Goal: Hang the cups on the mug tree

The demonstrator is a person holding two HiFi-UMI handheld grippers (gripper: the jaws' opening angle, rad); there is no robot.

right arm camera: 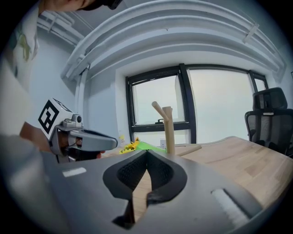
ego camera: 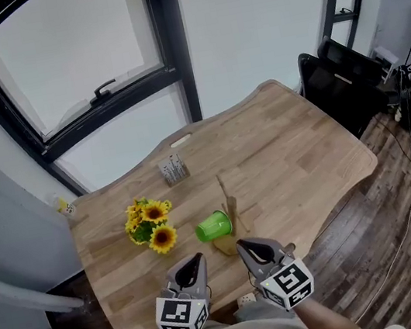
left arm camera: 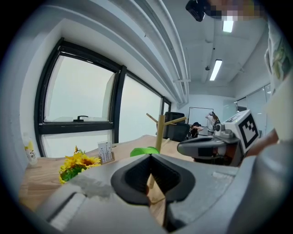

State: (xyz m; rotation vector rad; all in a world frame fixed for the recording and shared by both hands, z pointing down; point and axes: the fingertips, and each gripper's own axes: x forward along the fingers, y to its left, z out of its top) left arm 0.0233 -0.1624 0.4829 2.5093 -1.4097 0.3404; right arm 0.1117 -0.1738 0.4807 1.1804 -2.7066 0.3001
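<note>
A green cup (ego camera: 213, 226) lies on its side on the wooden table (ego camera: 305, 150), right beside the wooden mug tree (ego camera: 231, 209), whose pegs are bare. Both grippers hover near the table's front edge, just short of the cup and tree. My left gripper (ego camera: 199, 258) is shut with nothing in it, and so is my right gripper (ego camera: 242, 245). In the left gripper view the cup (left arm camera: 143, 151) and tree (left arm camera: 160, 130) show past the closed jaw tips (left arm camera: 150, 156). The right gripper view shows the tree (right arm camera: 168, 130) straight ahead and the cup (right arm camera: 149, 146) low behind it.
A bunch of sunflowers (ego camera: 151, 226) lies left of the cup. A small card holder (ego camera: 174, 169) stands farther back, towards the window. A black office chair (ego camera: 333, 86) stands off the table's far right corner. A small bottle (ego camera: 63, 206) sits by the window at left.
</note>
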